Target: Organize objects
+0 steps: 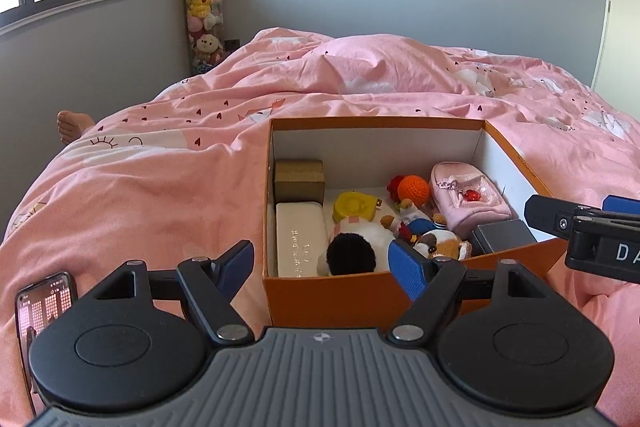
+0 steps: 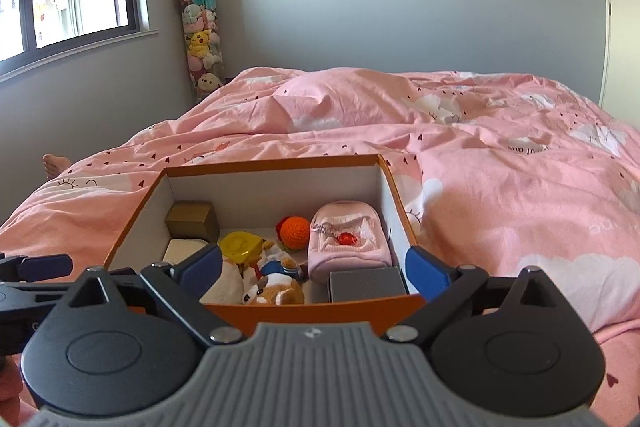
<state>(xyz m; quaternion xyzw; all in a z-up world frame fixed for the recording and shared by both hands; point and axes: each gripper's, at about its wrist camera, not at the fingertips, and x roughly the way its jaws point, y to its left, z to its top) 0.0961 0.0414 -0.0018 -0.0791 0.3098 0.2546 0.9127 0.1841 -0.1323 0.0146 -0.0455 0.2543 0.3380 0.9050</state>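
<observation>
An orange shoebox (image 1: 332, 297) sits on the pink duvet of the bed (image 1: 160, 195), its long axis running near to far, lid off. Inside, along the left wall, a cream glasses case (image 1: 298, 239) lies lengthwise with a brown box (image 1: 299, 179) at its far end. A yellow toy (image 1: 354, 207), an orange crocheted ball (image 1: 415, 189) and several plush toys (image 1: 434, 241) fill the middle. A pink mini backpack (image 1: 470, 201) lies by the right wall, and a dark grey box (image 1: 504, 235) sits in the near right corner.

The left tool (image 1: 326, 269) hovers released over the box's near left corner, holding nothing. The right tool (image 2: 314, 269) is likewise spread wide and empty above the near wall. A phone (image 1: 44, 307) rests on the duvet at near left.
</observation>
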